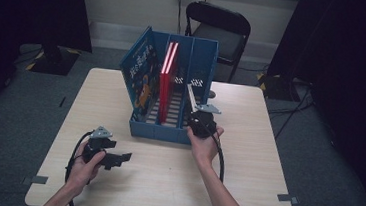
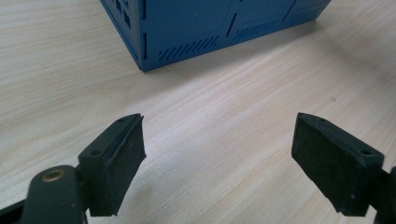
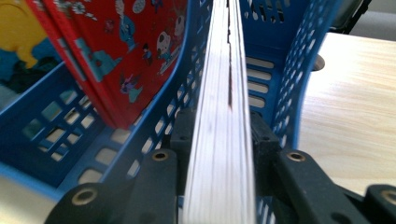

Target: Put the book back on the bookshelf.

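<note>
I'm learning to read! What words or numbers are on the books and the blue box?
Blue book: pale lettering on its cover, too small and blurred to read.
Red book: cartoon pictures on the cover, no readable words.
Book held in the right gripper: page edges face the camera, no text.
Blue rack: slots and holes, no label.

From my left gripper, bare table lies open toward 12 o'clock until the blue file rack blocks it. In the rack's middle slot the red book stands; its dividers hem my right gripper.
</note>
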Demonstrator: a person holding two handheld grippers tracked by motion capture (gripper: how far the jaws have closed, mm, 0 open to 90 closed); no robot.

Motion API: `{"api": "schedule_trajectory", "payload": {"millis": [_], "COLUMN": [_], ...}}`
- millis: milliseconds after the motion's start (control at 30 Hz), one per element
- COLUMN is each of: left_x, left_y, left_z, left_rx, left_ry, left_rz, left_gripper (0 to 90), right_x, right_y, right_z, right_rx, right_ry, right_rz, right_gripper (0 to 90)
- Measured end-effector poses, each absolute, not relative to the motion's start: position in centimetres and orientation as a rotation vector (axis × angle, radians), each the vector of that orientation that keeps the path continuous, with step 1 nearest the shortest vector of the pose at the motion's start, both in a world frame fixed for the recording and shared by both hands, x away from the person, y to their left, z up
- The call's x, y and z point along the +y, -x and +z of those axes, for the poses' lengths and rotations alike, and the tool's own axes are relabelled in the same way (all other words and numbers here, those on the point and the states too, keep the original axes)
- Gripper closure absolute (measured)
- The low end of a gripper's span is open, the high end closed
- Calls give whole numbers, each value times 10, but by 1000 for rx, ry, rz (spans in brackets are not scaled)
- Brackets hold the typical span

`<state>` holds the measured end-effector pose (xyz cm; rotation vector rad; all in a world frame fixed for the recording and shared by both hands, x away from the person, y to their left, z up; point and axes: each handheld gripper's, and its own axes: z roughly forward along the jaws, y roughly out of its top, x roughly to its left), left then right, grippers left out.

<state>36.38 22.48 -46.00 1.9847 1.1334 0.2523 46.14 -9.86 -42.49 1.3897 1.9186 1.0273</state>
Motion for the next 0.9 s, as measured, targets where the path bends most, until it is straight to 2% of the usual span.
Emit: {"api": "schedule_trajectory", "payload": {"millis": [400,700,900], "left_x": [224,223,222], "left_y": [-365,-367,-368], "left_z": [-461,-462,-462], "left_rx": [1135,1136,1122], "left_ry": [-1984,-1983,-1982], "left_rz": [251,244,239], "left_gripper": [172,173,173], "right_x": [-106,-96,-78], "right_y": [-438,-460,-473], "right_z": [-423,-422,-421], "right_rx": [1924,1890,1890], "right_ry": [-1362,-1418,-1413], "right_rz": [1036,1015,1001], "right_gripper": [723,725,689]}}
